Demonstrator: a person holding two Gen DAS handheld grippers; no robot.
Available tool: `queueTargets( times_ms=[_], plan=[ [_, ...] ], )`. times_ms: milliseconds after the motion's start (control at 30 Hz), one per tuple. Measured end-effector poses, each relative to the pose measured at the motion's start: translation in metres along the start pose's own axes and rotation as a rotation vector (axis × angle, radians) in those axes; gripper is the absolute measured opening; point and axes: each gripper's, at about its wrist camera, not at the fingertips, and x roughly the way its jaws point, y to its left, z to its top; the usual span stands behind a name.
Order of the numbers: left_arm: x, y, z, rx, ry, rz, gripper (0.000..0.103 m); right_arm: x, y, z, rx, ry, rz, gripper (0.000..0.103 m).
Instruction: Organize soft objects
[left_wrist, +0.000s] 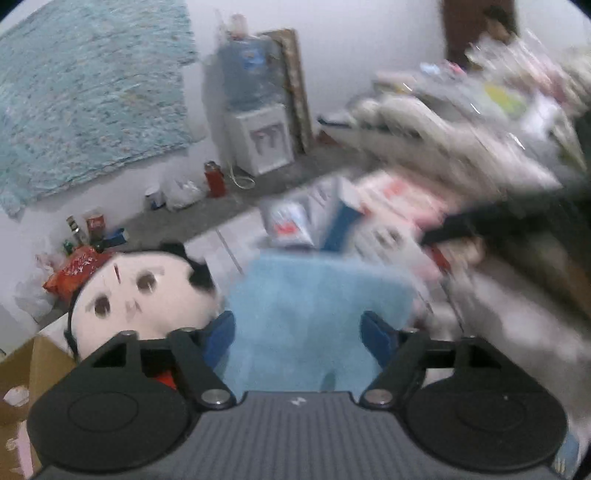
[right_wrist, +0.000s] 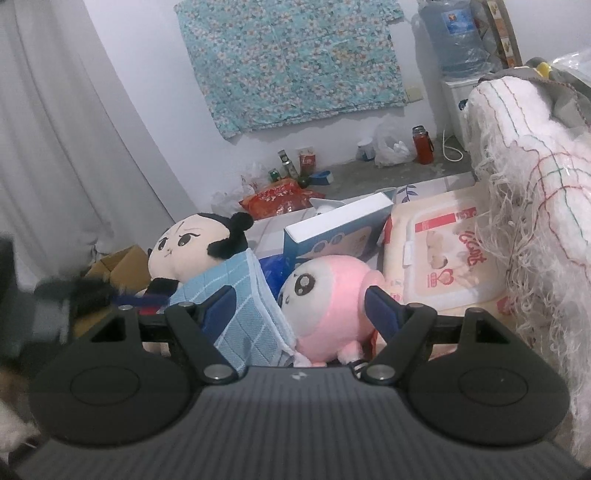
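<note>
2 hand-held grippers, jaws wide, nothing gripped. Left hand-held gripper (left_wrist: 299, 334) straddles blue towel (left_wrist: 314, 306); right hand-held gripper (right_wrist: 301, 308) frames pink plush (right_wrist: 328, 295).

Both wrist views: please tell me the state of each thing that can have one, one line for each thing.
left gripper: open, blue towel between its fingers, pads not pressing it.
right gripper: open, pink plush between its fingers.
blue towel: folded, lying loose.
pink plush: lying on its side.
black-haired doll: lying tilted.
wet wipes pack: lid closed.
blue box: closed, tilted.
</note>
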Motion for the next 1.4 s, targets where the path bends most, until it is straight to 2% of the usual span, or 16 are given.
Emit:
queueTargets(
  times_ms=[33,100,167,233,267,300,400,600,667,733,767,1000,1100,1167,1300,1400],
  plan=[
    [0.007,0.007,0.008,-0.024,-0.006,0.002,0.094,0.0,0.0,0.0,-0.001,-0.001,0.0,0.077],
    [0.025,0.02,0.02,-0.056,0.017,0.013,0.092,0.0,-0.001,-0.001,0.002,0.001,0.002,0.077],
    [0.046,0.032,0.026,-0.091,0.09,-0.036,0.058,0.001,-0.003,-0.003,0.006,0.007,0.007,0.077],
    [0.052,0.048,0.024,-0.219,0.125,-0.178,0.046,0.002,-0.006,-0.004,0.011,0.011,0.009,0.077],
    [0.049,0.049,0.022,-0.246,0.135,-0.191,0.034,0.002,-0.007,-0.004,0.016,0.011,0.01,0.077],
    [0.042,0.047,0.02,-0.223,0.122,-0.169,0.011,0.002,-0.008,-0.004,0.021,0.008,0.01,0.077],
    [0.019,0.038,0.009,-0.173,0.113,-0.188,0.011,0.0,-0.01,-0.002,0.036,-0.003,0.016,0.077],
    [0.012,-0.002,-0.033,-0.062,0.293,-0.312,0.013,0.001,-0.004,-0.004,0.015,0.004,0.029,0.077],
    [0.004,-0.011,-0.04,-0.018,0.306,-0.316,0.024,0.0,-0.003,-0.005,0.011,0.004,0.037,0.077],
    [-0.007,-0.008,-0.034,-0.017,0.274,-0.284,0.062,0.0,-0.003,-0.004,0.015,0.003,0.038,0.077],
    [-0.015,-0.003,-0.028,-0.031,0.236,-0.257,0.069,0.0,-0.003,-0.005,0.02,0.003,0.04,0.077],
    [-0.071,0.027,0.0,-0.097,0.045,-0.398,0.067,-0.002,-0.004,-0.004,0.018,-0.005,0.035,0.077],
    [-0.081,0.03,0.013,-0.138,-0.035,-0.27,0.064,-0.002,-0.006,-0.004,0.029,-0.007,0.045,0.077],
    [-0.067,0.04,0.02,-0.153,-0.022,-0.183,0.068,-0.002,-0.007,-0.005,0.038,-0.007,0.046,0.077],
    [-0.006,0.064,0.012,-0.273,0.139,-0.171,0.066,-0.003,-0.008,-0.006,0.047,-0.005,0.054,0.077],
    [0.012,0.067,-0.005,-0.312,0.183,-0.192,0.057,-0.003,-0.009,-0.006,0.051,-0.007,0.056,0.077]
  ],
)
